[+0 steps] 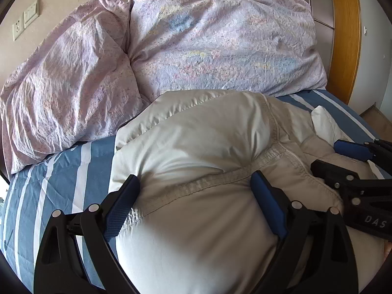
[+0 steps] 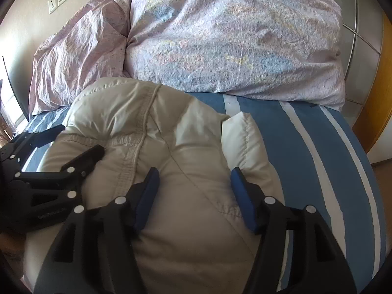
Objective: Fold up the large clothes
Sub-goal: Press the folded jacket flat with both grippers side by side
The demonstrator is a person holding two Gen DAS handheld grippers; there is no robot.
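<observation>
A cream padded jacket [image 1: 208, 134] lies bunched into a thick bundle on the blue striped bed sheet [image 1: 61, 171]. My left gripper [image 1: 194, 177] stands wide open astride the bundle's near left part, a stitched seam running between its blue pads. In the right wrist view the jacket [image 2: 122, 105] bulges up between the fingers of my right gripper [image 2: 194, 171], which is open over the bundle's right end, beside a white lining flap [image 2: 240, 132]. Each gripper shows in the other's view: the right gripper [image 1: 327, 154] at the far right, the left gripper [image 2: 78, 138] at the left.
A rumpled pink floral duvet [image 1: 220, 36] fills the far half of the bed, touching the jacket's far edge. Bare striped sheet [image 2: 306, 147] lies right of the jacket. A wall socket [image 1: 18, 30] is at the back left, a wooden door frame [image 1: 345, 36] at the right.
</observation>
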